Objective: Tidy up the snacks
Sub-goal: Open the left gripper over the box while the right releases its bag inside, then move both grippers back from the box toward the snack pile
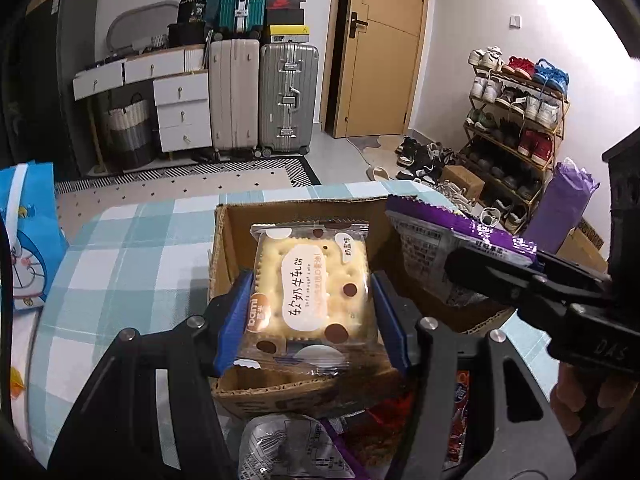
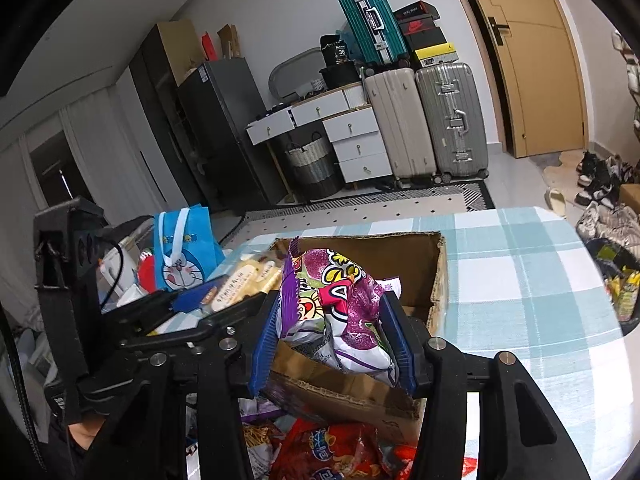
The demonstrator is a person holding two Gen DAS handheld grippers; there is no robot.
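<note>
Cracker pack and crisp bag side by side above cardboard box on table.

Cracker packet: white label printed "软奶牛轧饼", orange roundel reading "bami". Right hand-held gripper: body embossed "DAS". Black item on the drawers: number "36". Purple snack bag: print not legible.

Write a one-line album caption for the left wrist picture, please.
Left claw holds a cracker packet over the cardboard box; the right claw brings a purple bag.
</note>
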